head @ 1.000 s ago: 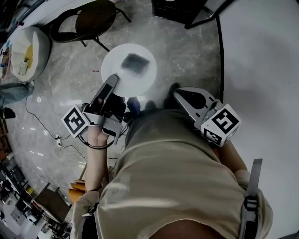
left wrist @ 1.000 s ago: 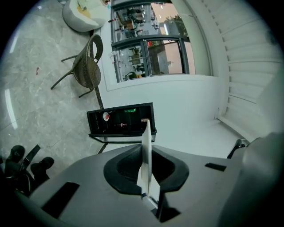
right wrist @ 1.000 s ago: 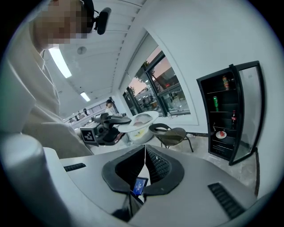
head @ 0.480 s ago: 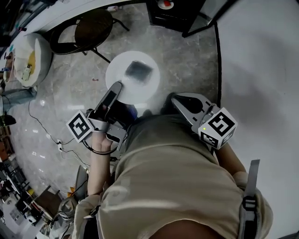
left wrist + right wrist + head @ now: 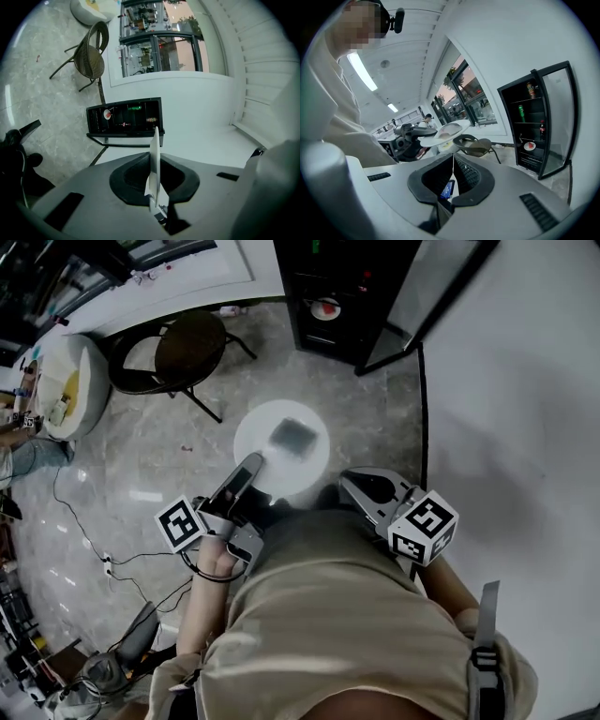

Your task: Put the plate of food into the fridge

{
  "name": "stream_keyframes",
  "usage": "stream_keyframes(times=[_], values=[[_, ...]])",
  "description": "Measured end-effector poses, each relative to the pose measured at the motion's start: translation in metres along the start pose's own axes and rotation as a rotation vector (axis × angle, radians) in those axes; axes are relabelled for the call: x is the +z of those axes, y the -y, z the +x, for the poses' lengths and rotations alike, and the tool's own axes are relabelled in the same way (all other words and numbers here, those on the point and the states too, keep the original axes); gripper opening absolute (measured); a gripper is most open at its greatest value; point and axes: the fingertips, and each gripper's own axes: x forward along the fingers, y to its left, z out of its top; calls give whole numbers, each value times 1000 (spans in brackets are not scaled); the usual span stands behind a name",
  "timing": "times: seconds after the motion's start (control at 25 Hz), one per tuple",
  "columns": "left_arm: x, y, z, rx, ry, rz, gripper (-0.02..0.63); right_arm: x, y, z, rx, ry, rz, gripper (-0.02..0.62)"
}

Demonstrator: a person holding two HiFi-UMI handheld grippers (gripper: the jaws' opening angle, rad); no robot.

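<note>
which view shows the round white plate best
The head view: the round white plate shows from above, with dark square food on it. The left gripper view shows only its edge between the jaws; the right gripper view shows it side-on.

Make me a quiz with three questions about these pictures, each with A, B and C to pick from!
1. Where is the plate?
A. on the chair
B. inside the fridge
C. in the left gripper

2. What colour is the plate?
A. white
B. red
C. green

3. How is the fridge door?
A. shut
B. open
C. lying on the floor

Answers:
1 C: the left gripper view shows its jaws clamped on the plate's rim.
2 A: the head view shows a white round plate.
3 B: the door swings out from the fridge, so its shelves show.
</note>
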Motion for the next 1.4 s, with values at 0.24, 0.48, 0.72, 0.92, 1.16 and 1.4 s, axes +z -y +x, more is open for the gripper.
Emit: stream_keyframes(times=[0.24,0.48,0.72,0.92,1.16,1.4], values=[[1,0,10,-11,-6,8,23,3,10,0,-6,-2,4,21],[9,3,25,-33,-35,10,23,1,18,5,-43,-15,20,21],[26,-7,36,-25,-48,3,23,3,28,16,-77,-25,37,21],[43,-13,48,-15,-74,4,23,6,37,29,-113,-27,47,21],[65,-10,65,-28,-103,1,23,16,48,44,-153,-33,63,21],[88,-13,78,-18,-121,-10,23,25,58,62,-181,-40,76,21]])
